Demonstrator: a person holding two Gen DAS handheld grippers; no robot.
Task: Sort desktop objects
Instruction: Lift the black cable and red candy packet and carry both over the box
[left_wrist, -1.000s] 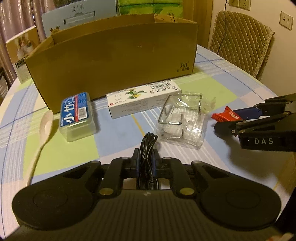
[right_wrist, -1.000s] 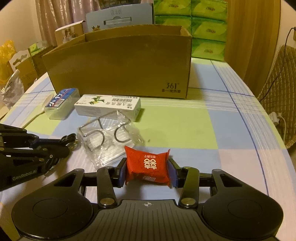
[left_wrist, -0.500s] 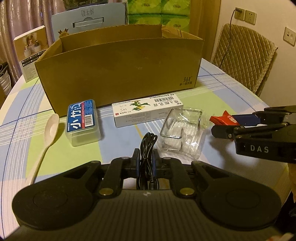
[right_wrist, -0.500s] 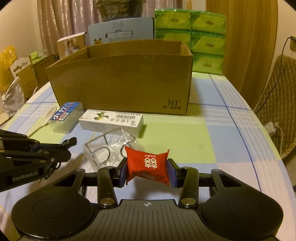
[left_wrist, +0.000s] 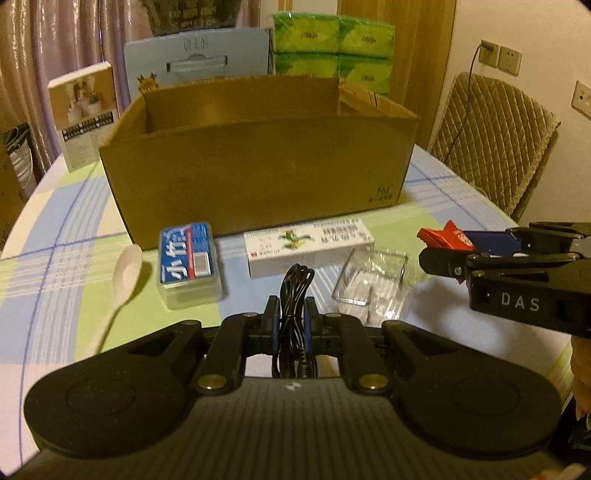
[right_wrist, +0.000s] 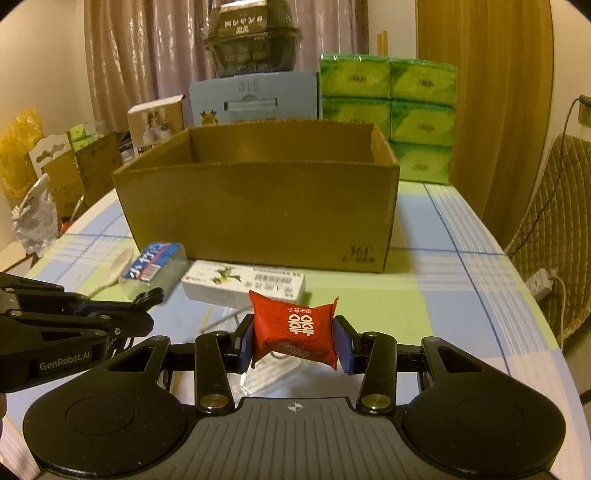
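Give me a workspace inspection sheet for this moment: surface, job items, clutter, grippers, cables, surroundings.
Surface: table under a checked blue, green and white cloth.
Job's things: open cardboard box; white medicine carton, blue-labelled plastic case, clear tray, white spoon lying in front of it.
Clutter: nothing seen.
Grippers: left gripper shut on a coiled black cable; right gripper shut on a red candy packet; both held above the table.
Cables: a cord runs to the wall socket.
Surroundings: green tissue packs, quilted chair, curtains.

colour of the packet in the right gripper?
Red square foil packet, white characters; clearest in right wrist view.
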